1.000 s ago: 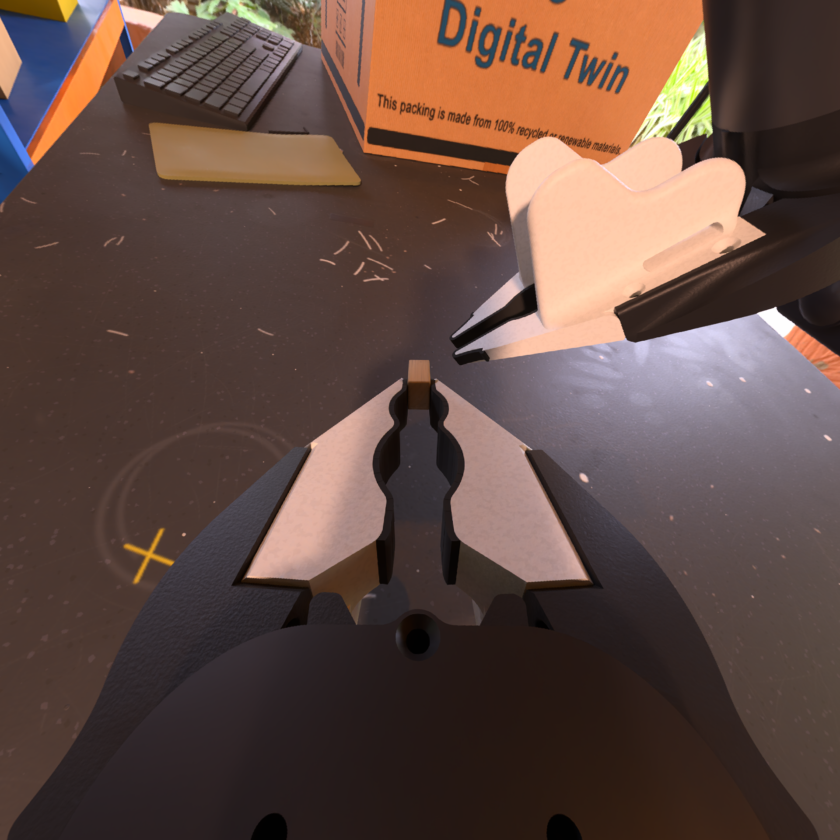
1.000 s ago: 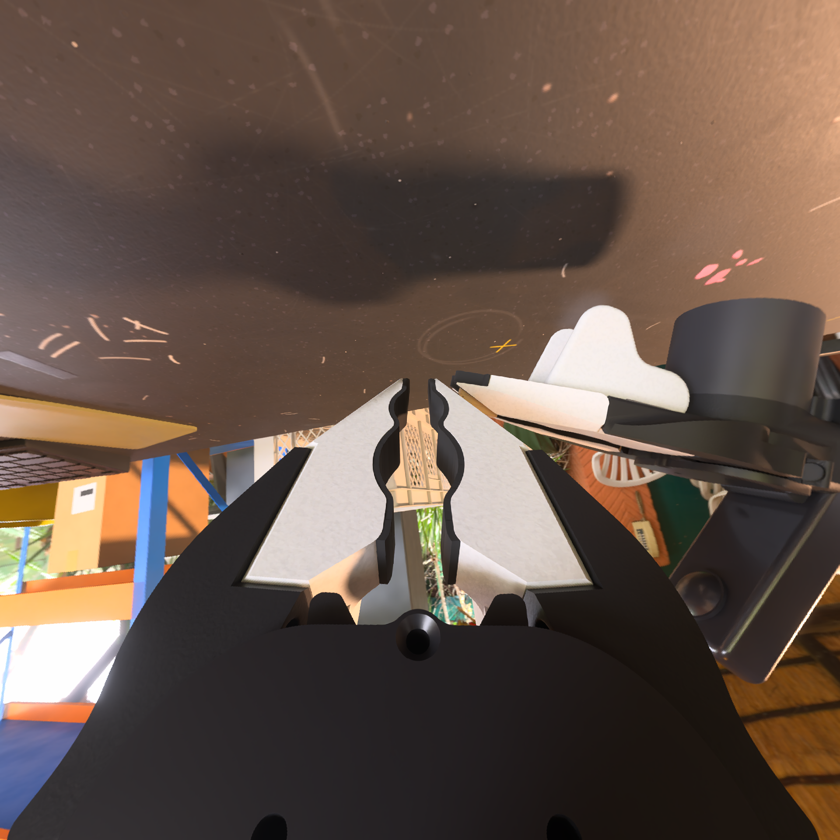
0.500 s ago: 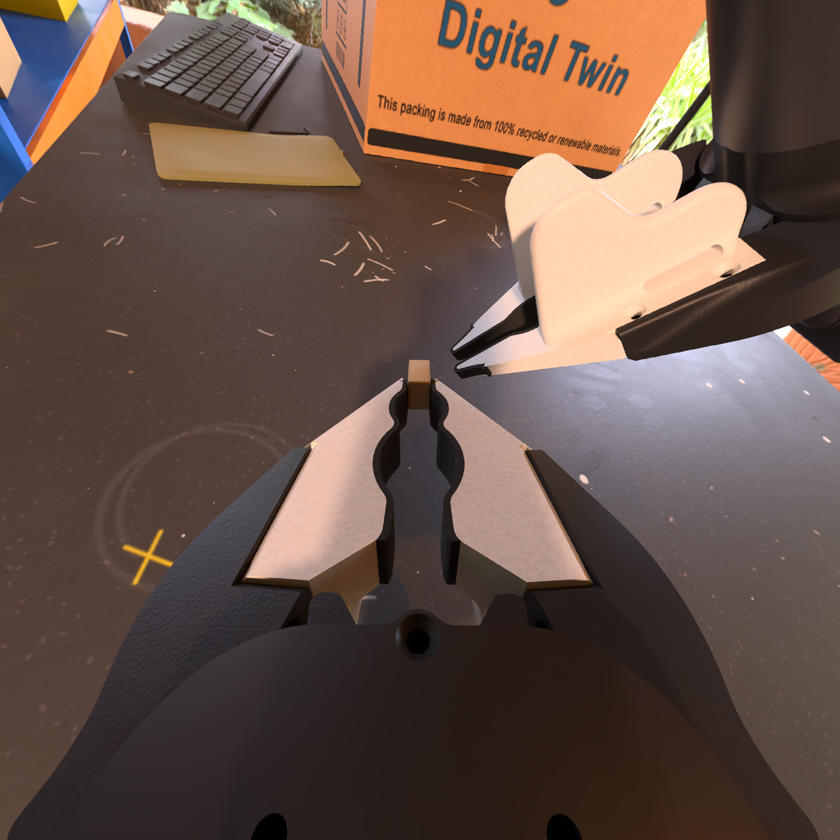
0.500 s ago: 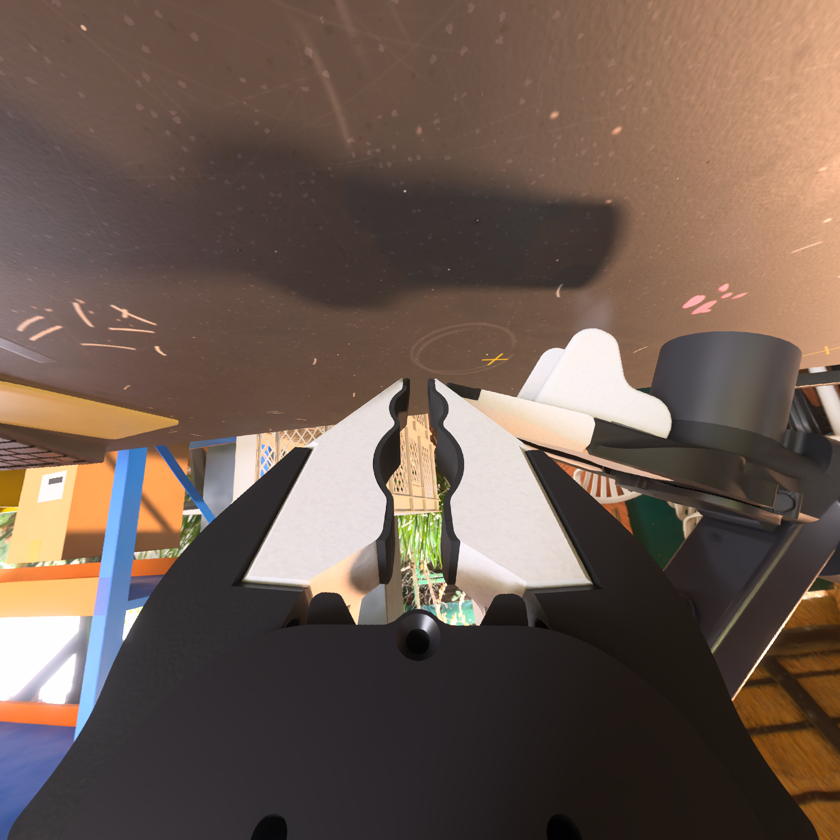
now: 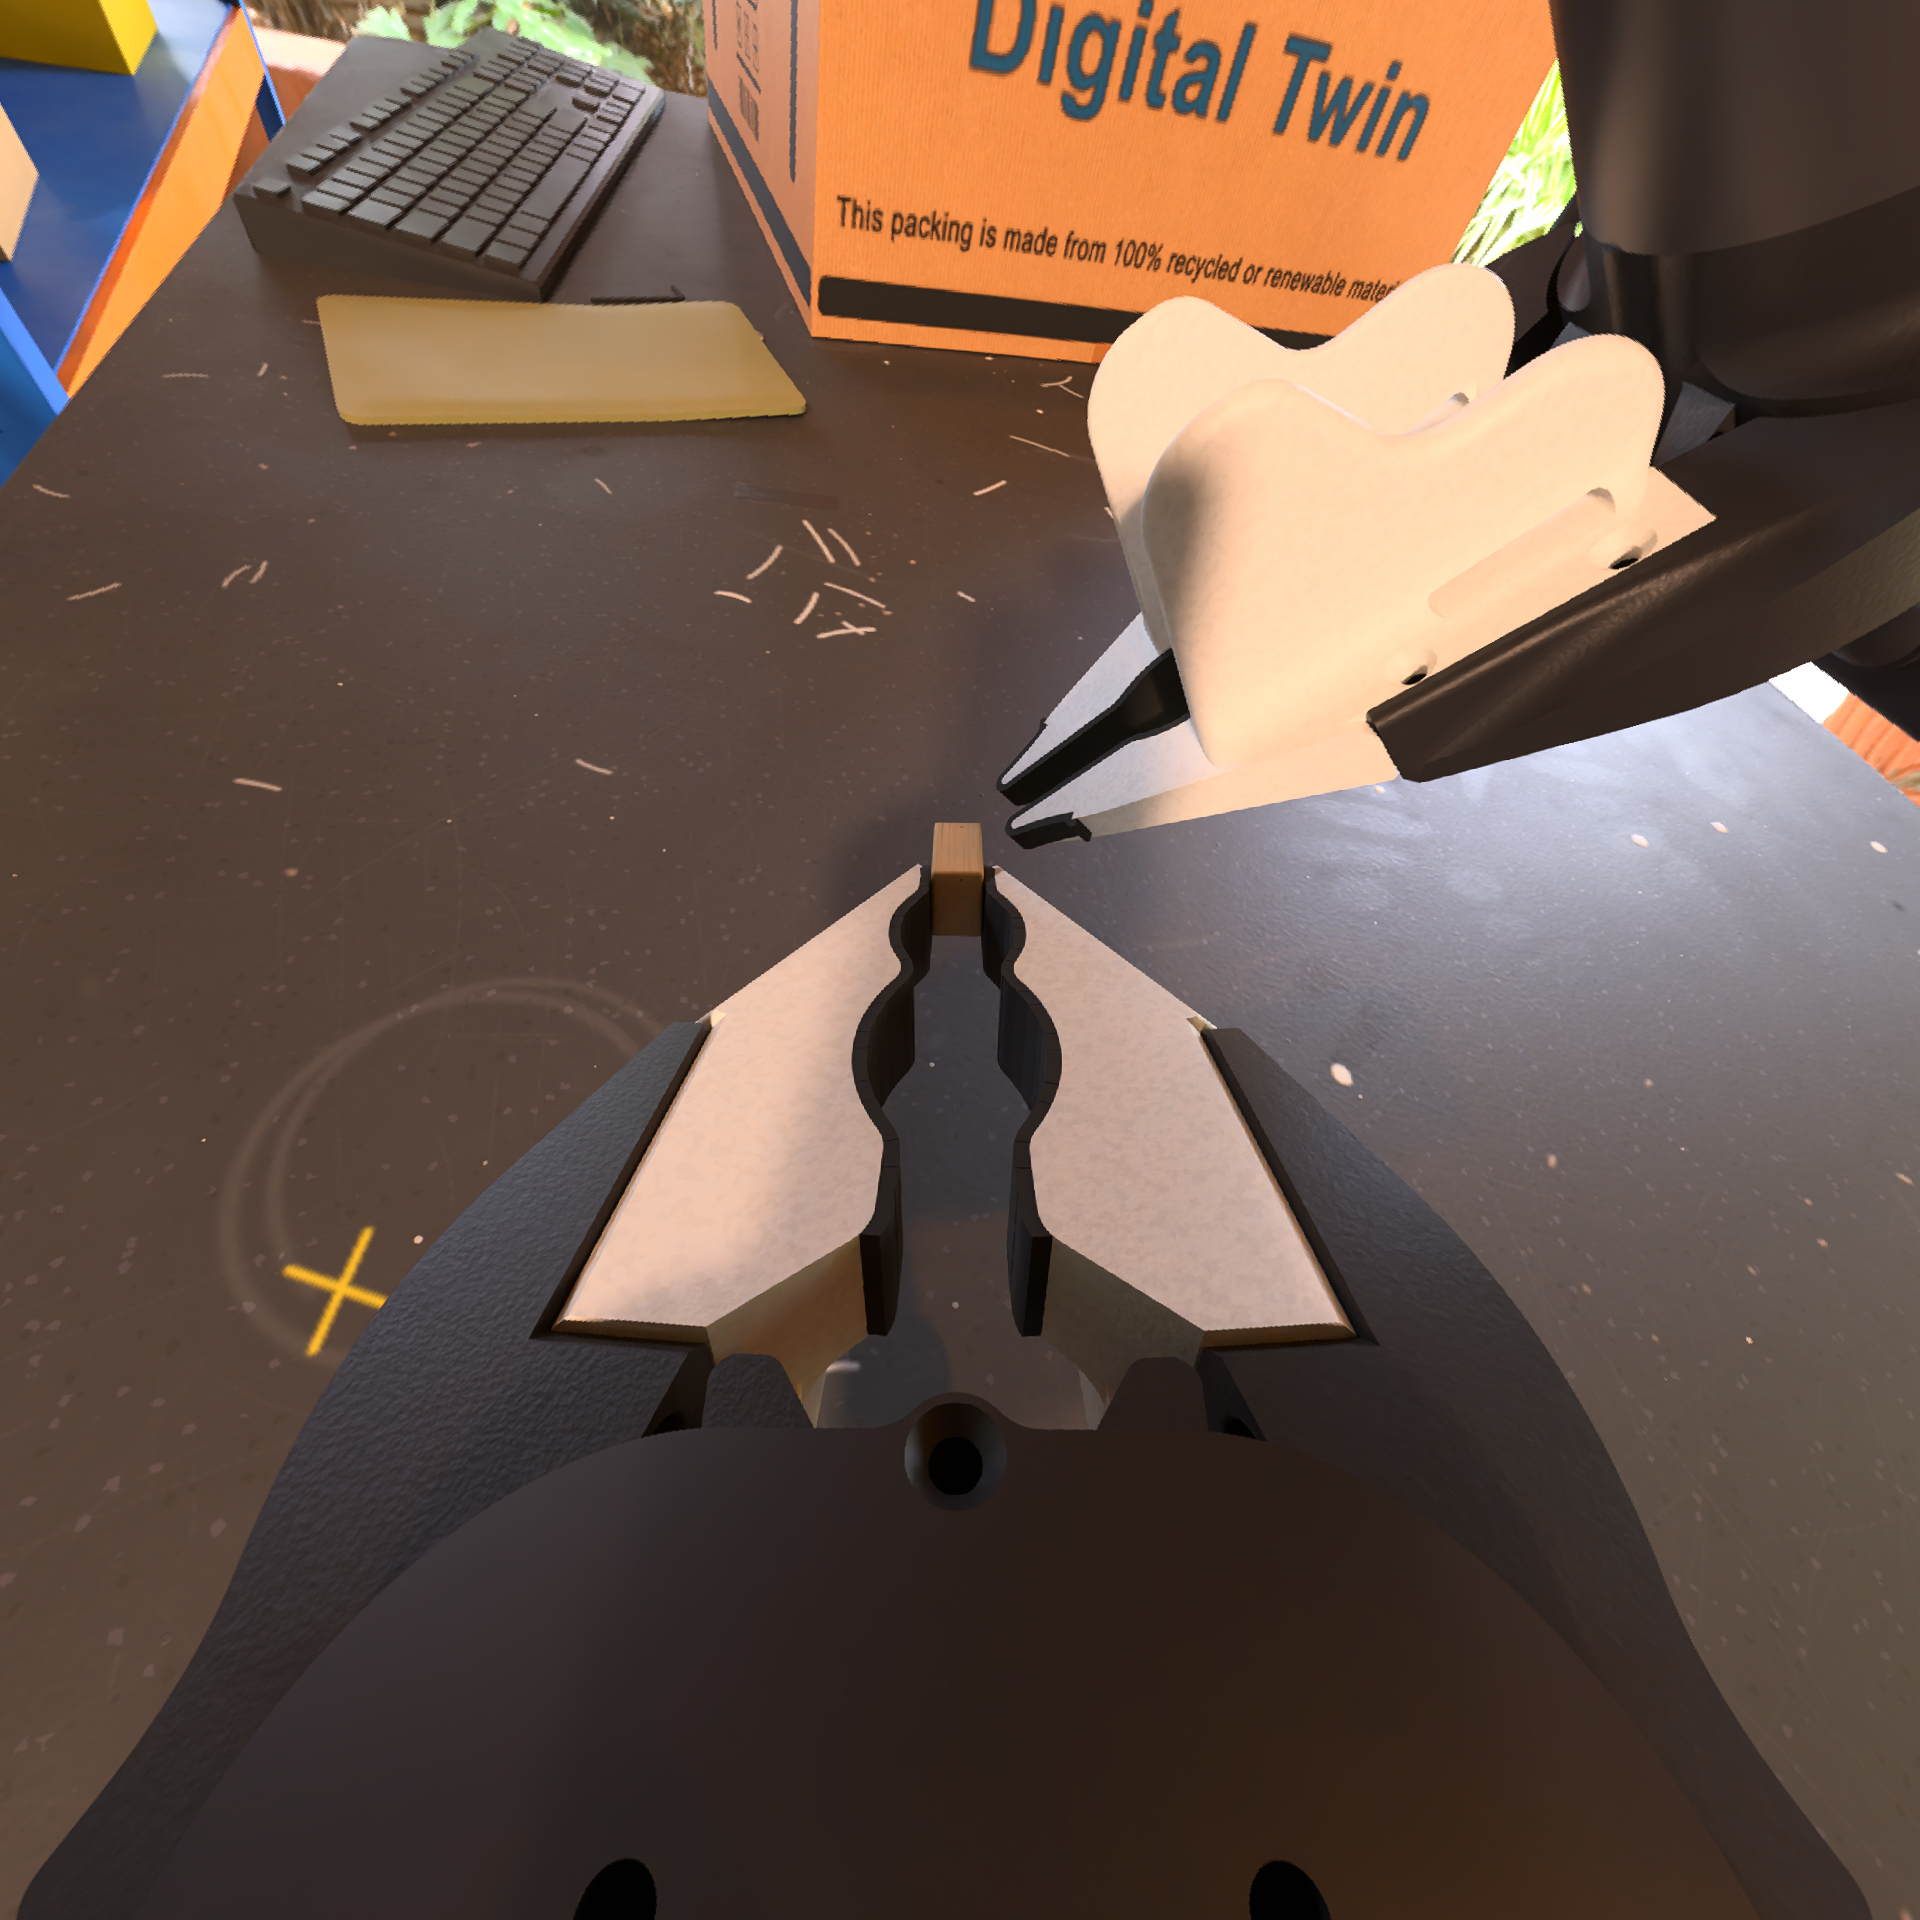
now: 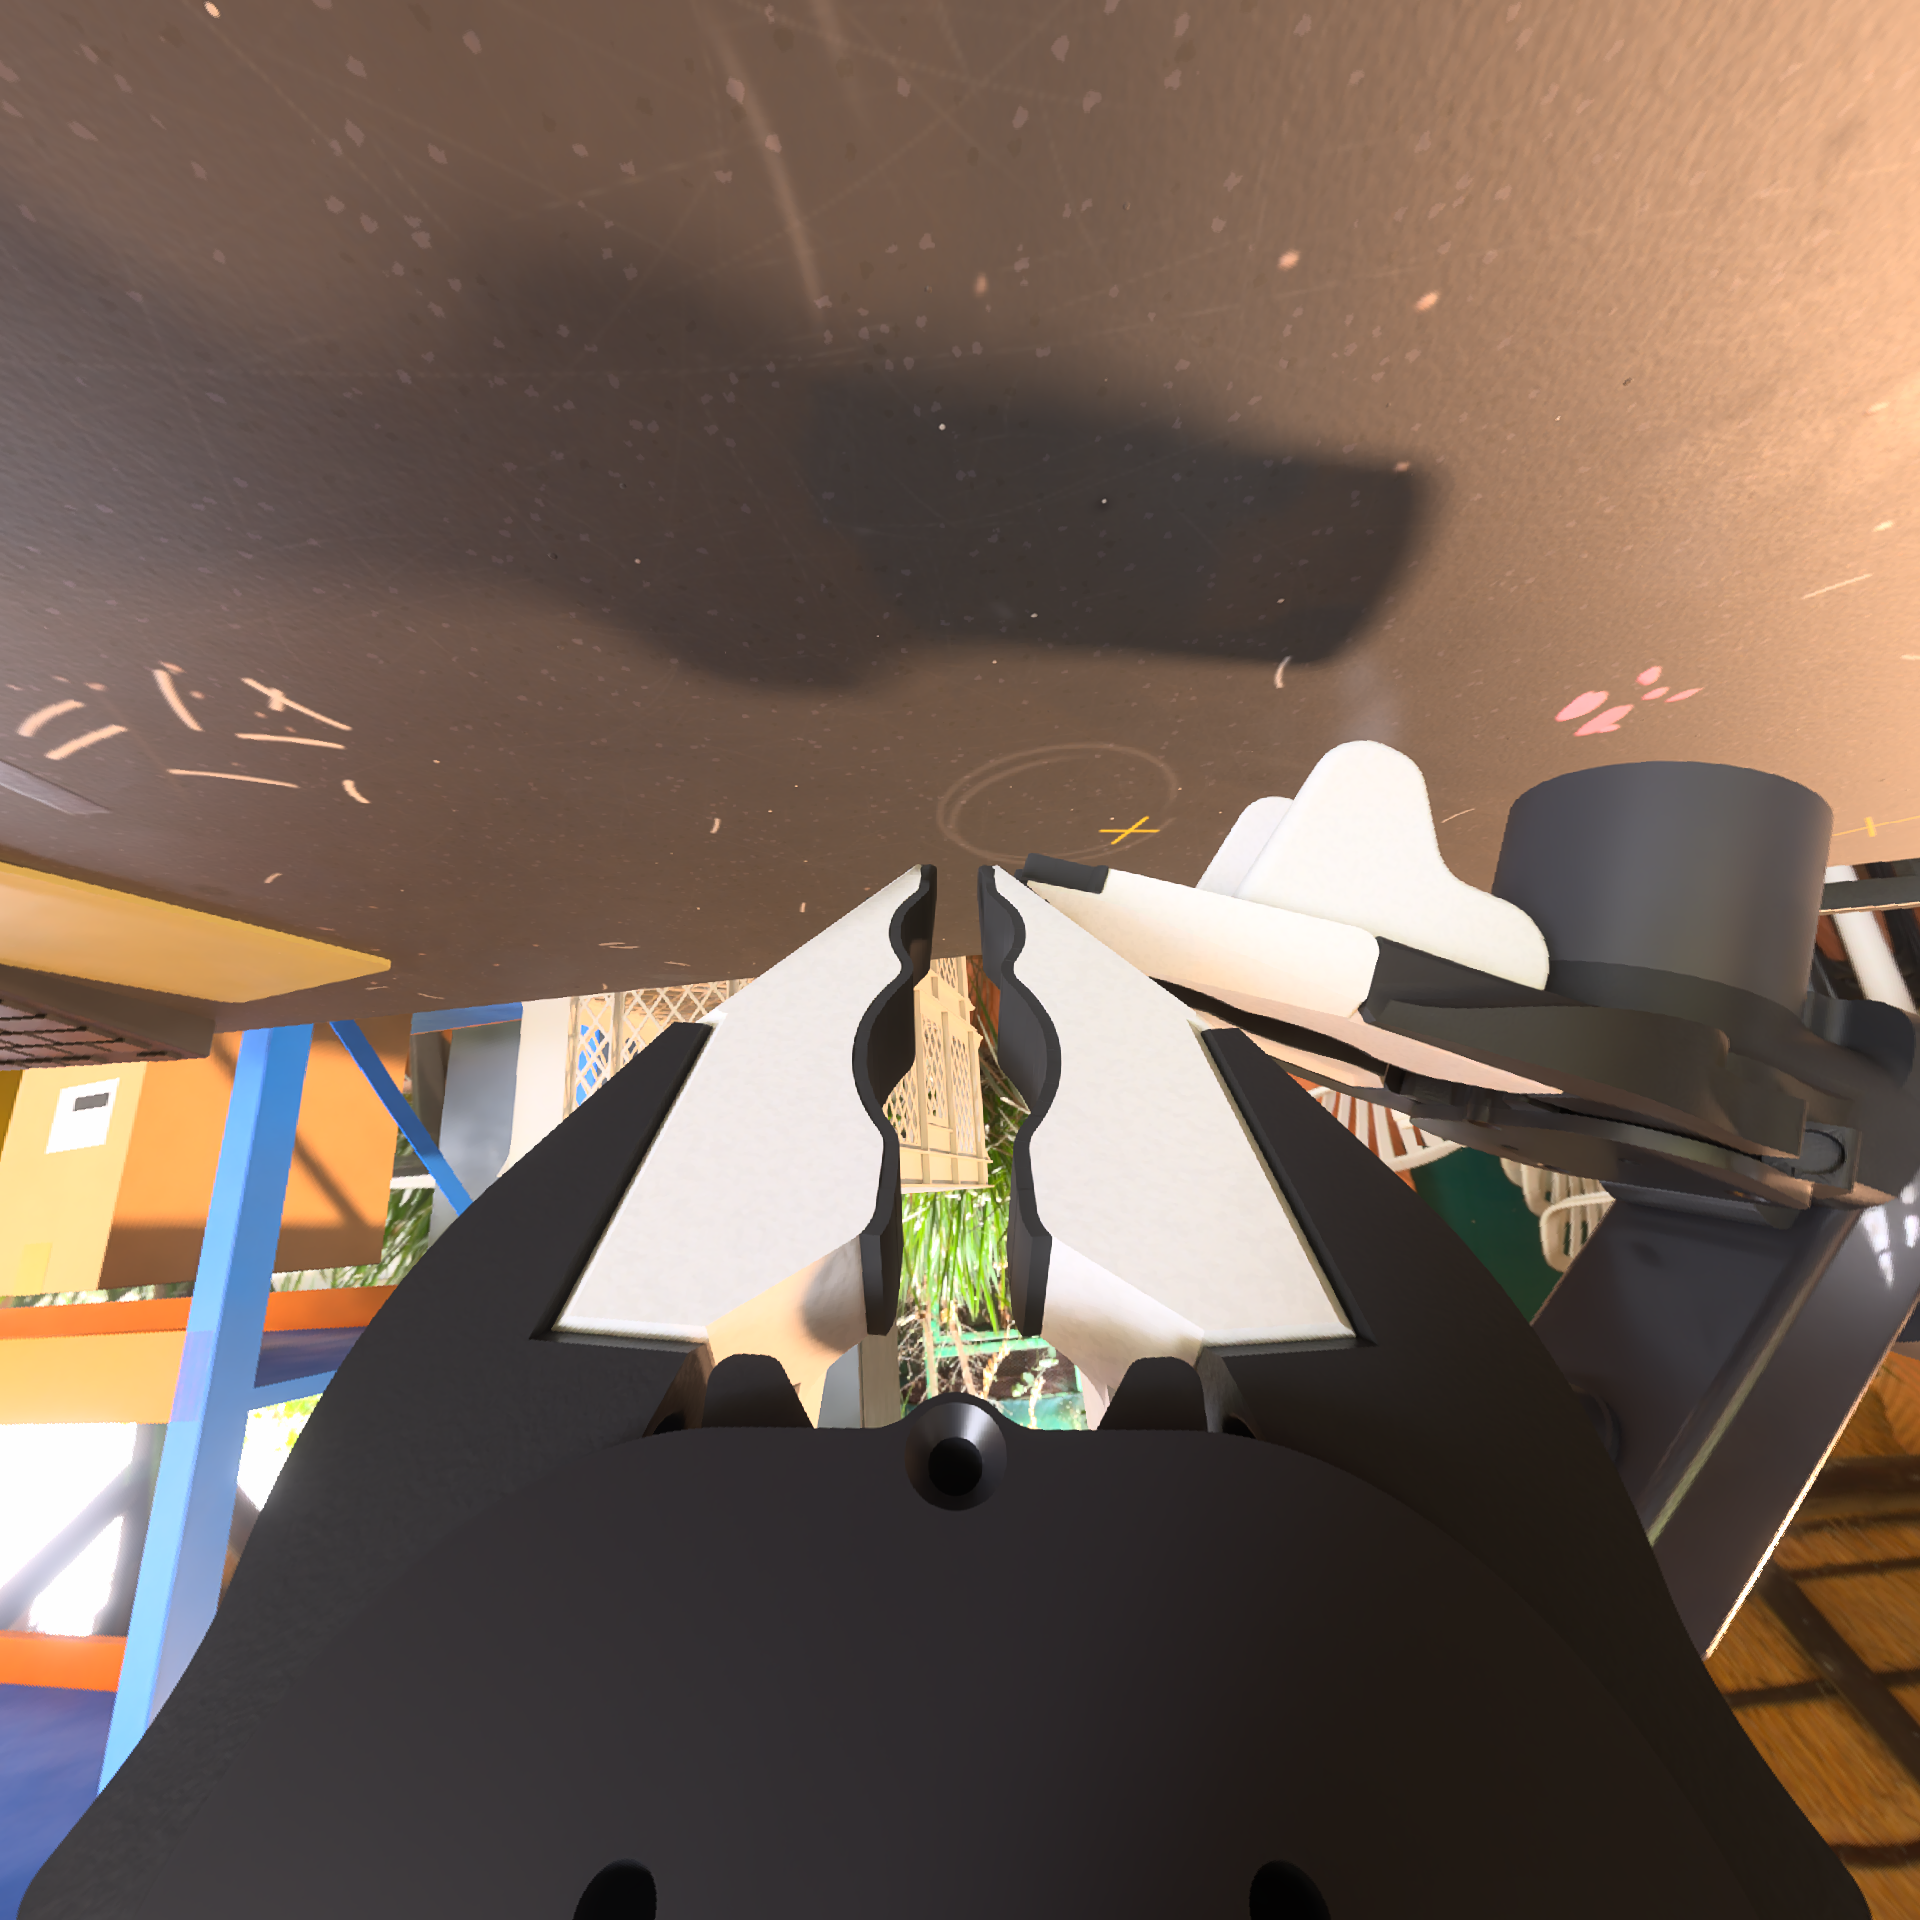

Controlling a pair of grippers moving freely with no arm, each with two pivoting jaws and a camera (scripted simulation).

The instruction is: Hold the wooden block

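Observation:
A small wooden block (image 5: 956, 878) is pinched between the tips of my left gripper (image 5: 957, 888), held a little above the dark table (image 5: 416, 727). My right gripper (image 5: 1023, 810) comes in from the upper right. Its tips sit just right of the block, and I cannot tell if they touch it. In the right wrist view, which sees the table upside down, the right gripper (image 6: 957, 883) has its jaws nearly together with nothing between them. The left gripper (image 6: 1049, 868) lies just to its right. The block is hidden there.
A black keyboard (image 5: 457, 156) and a yellow pad (image 5: 551, 358) lie at the far left of the table. An orange cardboard box (image 5: 1122, 156) stands at the back. A yellow cross in a chalk circle (image 5: 338, 1288) marks the near left. Blue-orange shelving (image 5: 125, 156) stands beyond the left edge.
My right gripper's tips have edged slightly left, closer to the block. My left gripper and the block have stayed still.

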